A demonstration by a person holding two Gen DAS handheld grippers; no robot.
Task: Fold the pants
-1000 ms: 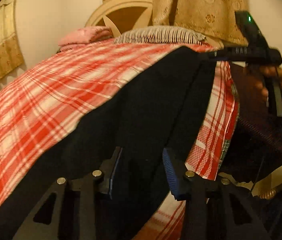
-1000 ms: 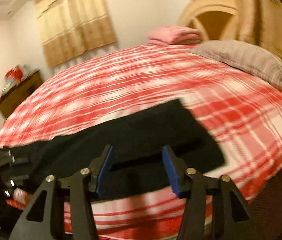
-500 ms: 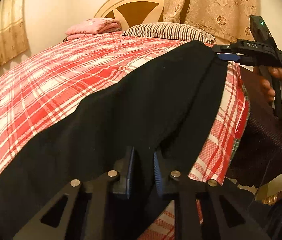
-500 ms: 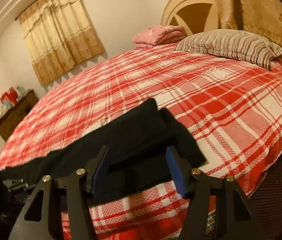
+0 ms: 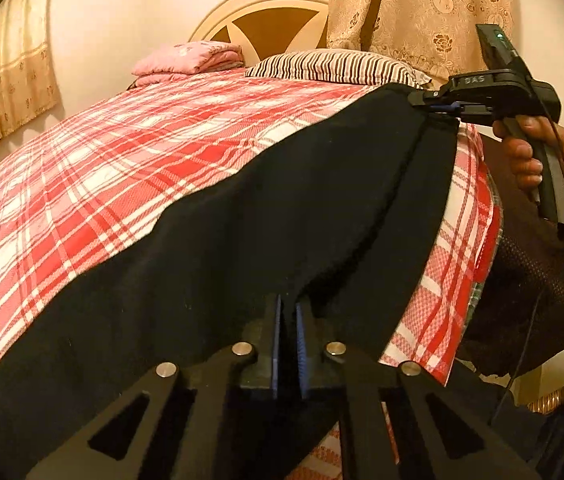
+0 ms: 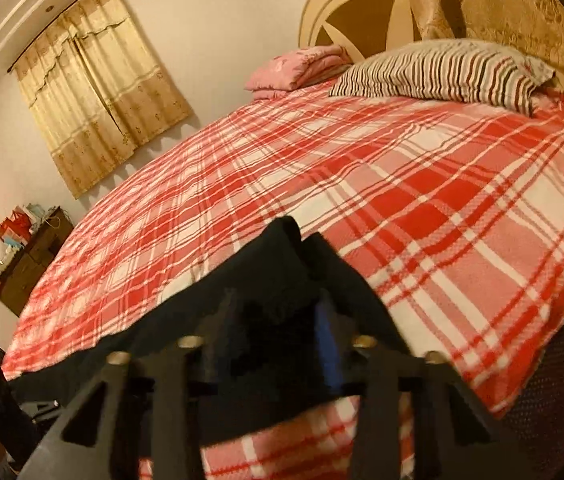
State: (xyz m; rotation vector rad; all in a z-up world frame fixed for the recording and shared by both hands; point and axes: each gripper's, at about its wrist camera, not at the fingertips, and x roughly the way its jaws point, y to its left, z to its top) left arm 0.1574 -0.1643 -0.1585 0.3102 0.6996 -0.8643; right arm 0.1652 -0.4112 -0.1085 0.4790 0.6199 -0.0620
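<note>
Black cloth swallows most of the detail in both views: the pants [image 5: 266, 216] are so dark that seams and folds barely register, apart from one long ridge running from the near end toward the far end in the left wrist view. Which end is the waist cannot be told. The near edge of the garment is cut off behind the gripper frames, and the right wrist view is somewhat blurred around its fingers. The pants lie stretched along the near edge of a bed covered in a red and white plaid sheet [image 5: 130, 168], with one side hanging slightly over the mattress edge. The left gripper [image 5: 286, 340] has just closed, its blue pads nearly together and pinching a fold of the black fabric. The right gripper [image 6: 282, 332] has also just been closing and is clamped on a bunched corner of the pants, which humps up between its fingers; in the left view it shows at the garment's far end, held by a hand [image 5: 537, 160]. A striped pillow [image 6: 441, 72] and folded pink bedding [image 6: 301, 68] sit by the headboard [image 5: 270, 20].
</note>
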